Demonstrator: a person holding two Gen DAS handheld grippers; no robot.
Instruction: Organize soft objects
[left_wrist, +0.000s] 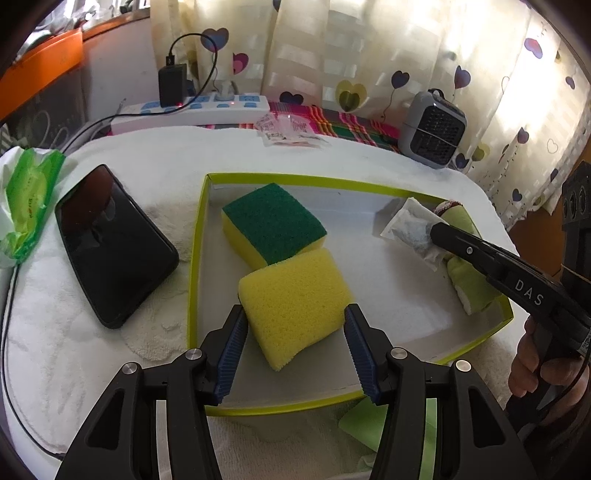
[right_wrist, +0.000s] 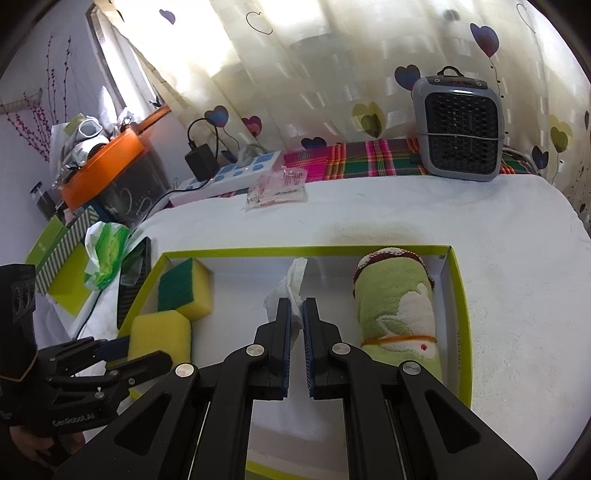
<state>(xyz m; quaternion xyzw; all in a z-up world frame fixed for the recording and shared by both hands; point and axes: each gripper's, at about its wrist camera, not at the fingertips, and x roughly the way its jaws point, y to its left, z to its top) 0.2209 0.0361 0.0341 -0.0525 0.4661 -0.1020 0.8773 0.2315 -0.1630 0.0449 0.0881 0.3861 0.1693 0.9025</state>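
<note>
Left gripper (left_wrist: 293, 345): wide open, around near yellow sponge (left_wrist: 293, 304) in green box (left_wrist: 195, 258) | right gripper (right_wrist: 295, 314): pinching white pouch (right_wrist: 295, 280), mid box, left of rolled towel (right_wrist: 397, 314) | pouch stands up, pointing far.

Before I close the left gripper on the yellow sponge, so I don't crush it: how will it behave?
The yellow sponge looks porous, so probably light and squashy. Its near corner already droops, so it may bend. The left gripper stands open around it.
</note>
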